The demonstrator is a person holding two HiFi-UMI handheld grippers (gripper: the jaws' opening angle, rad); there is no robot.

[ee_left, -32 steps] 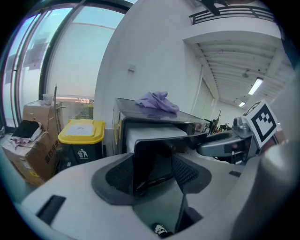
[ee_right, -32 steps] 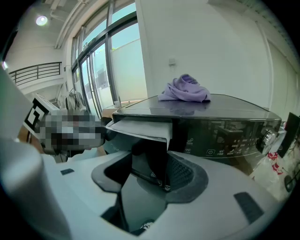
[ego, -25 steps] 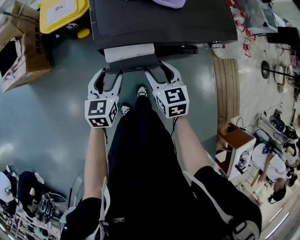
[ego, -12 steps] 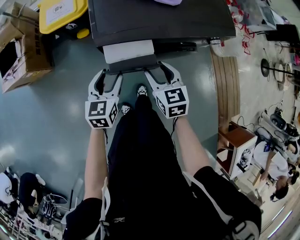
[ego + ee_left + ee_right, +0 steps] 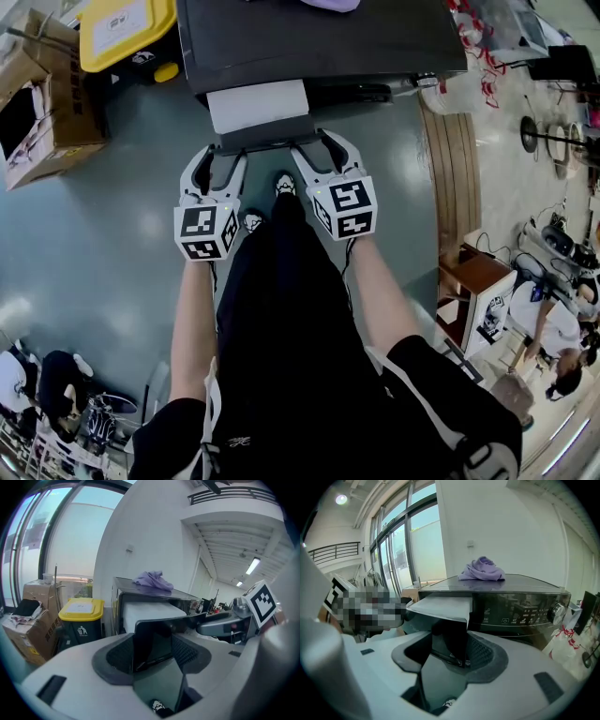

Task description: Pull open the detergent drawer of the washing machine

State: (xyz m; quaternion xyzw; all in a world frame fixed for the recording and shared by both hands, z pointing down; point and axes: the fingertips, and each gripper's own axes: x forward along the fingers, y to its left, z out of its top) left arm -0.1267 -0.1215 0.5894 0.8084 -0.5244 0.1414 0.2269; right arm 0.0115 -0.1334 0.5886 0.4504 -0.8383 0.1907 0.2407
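The detergent drawer [image 5: 258, 105] is being gripped by its dark front panel. The left end is being clamped by the left gripper [image 5: 217, 152], its fingers [image 5: 199, 167] spread wide and pressed on the panel. The right end is being clamped the same way by the right gripper [image 5: 321, 142]. The drawer is being shown partway out of the washing machine [image 5: 319, 37], white top exposed. Beyond, a purple cloth [image 5: 152, 581] is being carried on the machine's lid, and a yellow-lidded bin [image 5: 127, 26] is being seen beside it.
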